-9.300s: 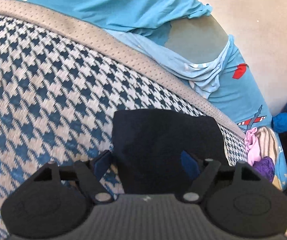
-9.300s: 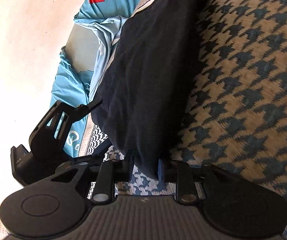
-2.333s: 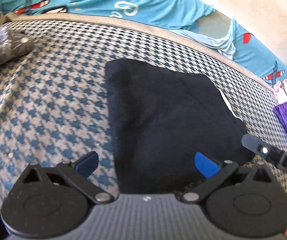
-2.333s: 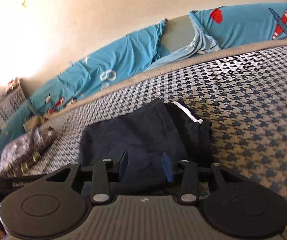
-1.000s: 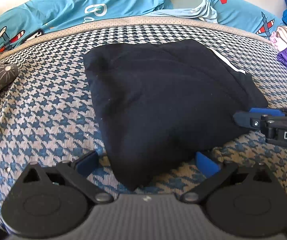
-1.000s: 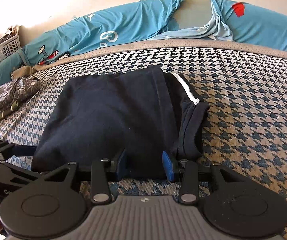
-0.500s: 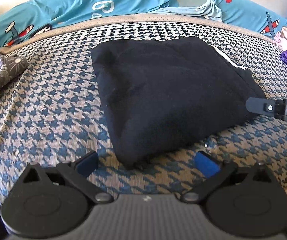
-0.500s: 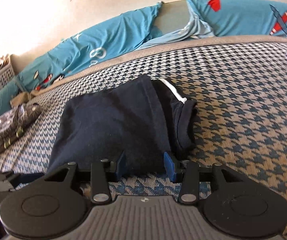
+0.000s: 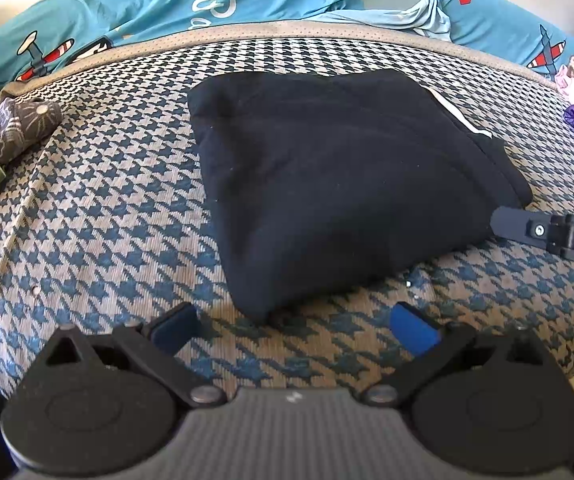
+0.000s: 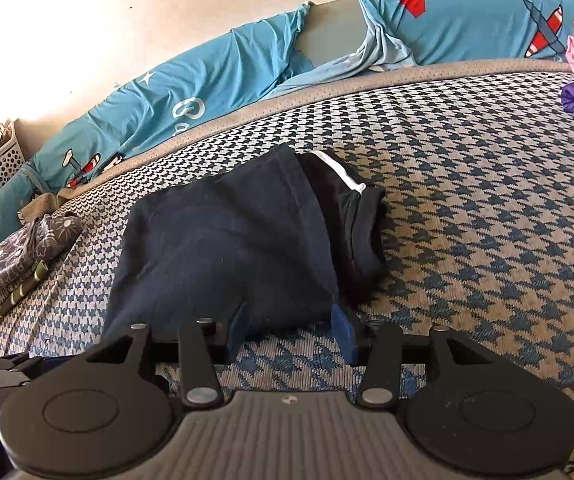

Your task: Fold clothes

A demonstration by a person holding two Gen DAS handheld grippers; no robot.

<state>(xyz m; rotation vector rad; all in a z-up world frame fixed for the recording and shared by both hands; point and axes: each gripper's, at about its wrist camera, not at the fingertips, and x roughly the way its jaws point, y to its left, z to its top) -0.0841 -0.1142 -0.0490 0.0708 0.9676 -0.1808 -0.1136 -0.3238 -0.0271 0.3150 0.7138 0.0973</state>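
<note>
The folded dark garment [image 9: 339, 184] lies flat on the houndstooth cover [image 9: 99, 216], a white stripe at one edge. The right gripper [image 10: 291, 330] has its jaws opening, the garment's near edge between the pads, which are off the cloth. The left gripper [image 9: 293, 326] stands spread wide just short of the garment's near corner, holding nothing. A grey patterned cloth [image 9: 3, 136] lies well apart at the cover's edge.

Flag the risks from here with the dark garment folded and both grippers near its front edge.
1. The right gripper is opening with the front hem of the folded dark garment between its pads; pulling away early could drag the top layer and undo the fold.
2. The collar end with the white stripe sits bunched and uneven, so the stack may slump.
3. The left gripper is open beside the corner and could snag it.
</note>
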